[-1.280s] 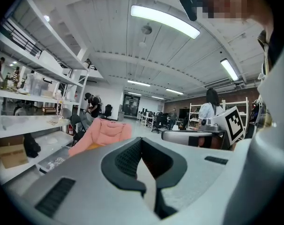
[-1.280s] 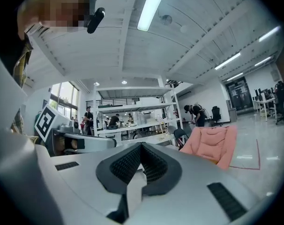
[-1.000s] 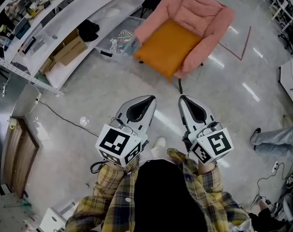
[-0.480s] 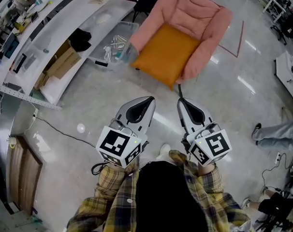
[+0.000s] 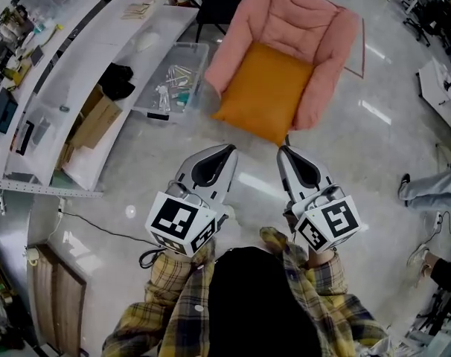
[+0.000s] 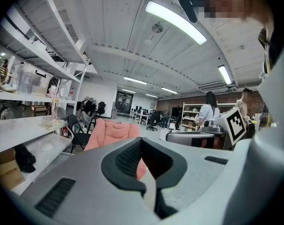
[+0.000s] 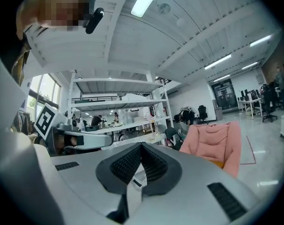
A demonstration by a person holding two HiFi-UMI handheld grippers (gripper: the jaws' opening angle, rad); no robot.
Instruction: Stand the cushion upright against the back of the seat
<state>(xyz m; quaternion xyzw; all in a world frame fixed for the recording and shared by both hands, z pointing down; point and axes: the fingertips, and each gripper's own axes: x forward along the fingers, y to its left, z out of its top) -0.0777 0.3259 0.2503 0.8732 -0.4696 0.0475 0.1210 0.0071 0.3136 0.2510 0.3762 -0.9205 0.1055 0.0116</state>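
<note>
A big workroom is showing, with a shiny grey floor (image 5: 136,162) and long lamps shining on the white ceiling. Long white shelves (image 5: 84,43) are running along the left side, and many small things are lying on them.

A soft pink armchair (image 5: 285,21) is standing on the floor near the top of the head view. A flat orange square cushion (image 5: 264,91) is lying flat on its seat. It is not leaning on the back of the chair. Its front corner is reaching the front edge of the seat.

A black folding chair (image 5: 210,6) is standing just beside the pink armchair, on its left. A clear plastic box (image 5: 173,80) with small bits inside is sitting on the floor between the shelves and the armchair. A brown cardboard box (image 5: 91,121) is resting on the lowest shelf, and a black cloth (image 5: 117,80) is lying near it.

A person in a yellow checked shirt (image 5: 173,288) is holding two grey claws out in front. The left claw (image 5: 230,149) and the right claw (image 5: 282,150) are side by side, a little apart, and both are pointing at the armchair. Each claw is closed tight, with nothing between its jaws. Both are well apart from the cushion.

Another person's legs (image 5: 426,188) are showing at the right edge.
</note>
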